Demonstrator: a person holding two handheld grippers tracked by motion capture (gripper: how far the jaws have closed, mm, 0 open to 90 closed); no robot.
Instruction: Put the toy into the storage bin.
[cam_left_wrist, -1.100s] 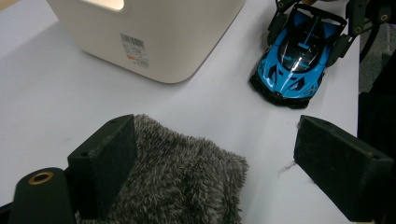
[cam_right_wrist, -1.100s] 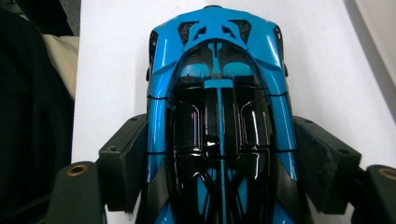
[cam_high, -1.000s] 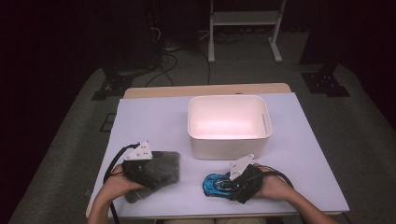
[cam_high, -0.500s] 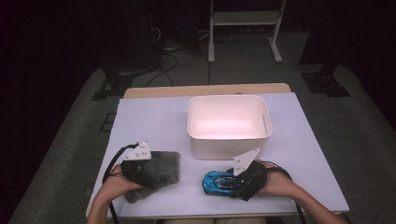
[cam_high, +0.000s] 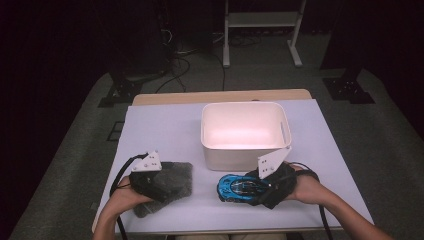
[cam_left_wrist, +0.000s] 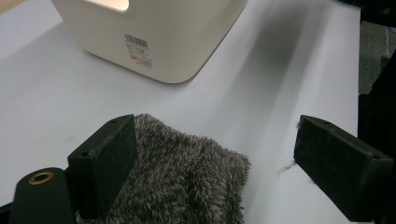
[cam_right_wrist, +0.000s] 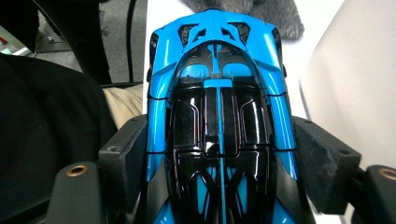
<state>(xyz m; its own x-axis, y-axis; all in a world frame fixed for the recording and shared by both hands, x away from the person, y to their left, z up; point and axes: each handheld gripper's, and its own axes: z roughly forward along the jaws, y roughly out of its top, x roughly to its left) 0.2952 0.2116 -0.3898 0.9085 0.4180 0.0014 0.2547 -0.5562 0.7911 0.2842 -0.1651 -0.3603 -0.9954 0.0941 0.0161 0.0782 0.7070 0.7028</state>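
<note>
The desk (cam_high: 165, 130) is the biggest thing here. It has a flat, pale top, and a strip of wood shows along its far edge.

On the desk, a bit past the middle, sits a white box (cam_high: 245, 132) with an open top. Nothing can be seen inside it. In the left claw view one side of the box has a small sticker with black lines on it.

Next comes the fuzzy grey cloth (cam_high: 170, 185). It lies flat on the near left part of the desk, well apart from the box. The left claw (cam_high: 162, 182) is over the cloth, held in the person's left hand (cam_high: 125, 197). In the left claw view its two black jaws are spread wide. One jaw sits at the cloth's edge, with the fuzzy cloth right beside it. The other jaw is out over the bare desk. The cloth is not pinched.

The smallest thing is the blue toy car (cam_high: 240, 187). It is shiny blue with a black top. It sits near the front of the desk, just in front of the box and to the right of the cloth. The right claw (cam_high: 260, 187) is held in the person's right hand (cam_high: 307, 189). In the right claw view its two jaws are pressed against the two sides of the car, pinching it. The car points away from the hand, toward the grey cloth.
</note>
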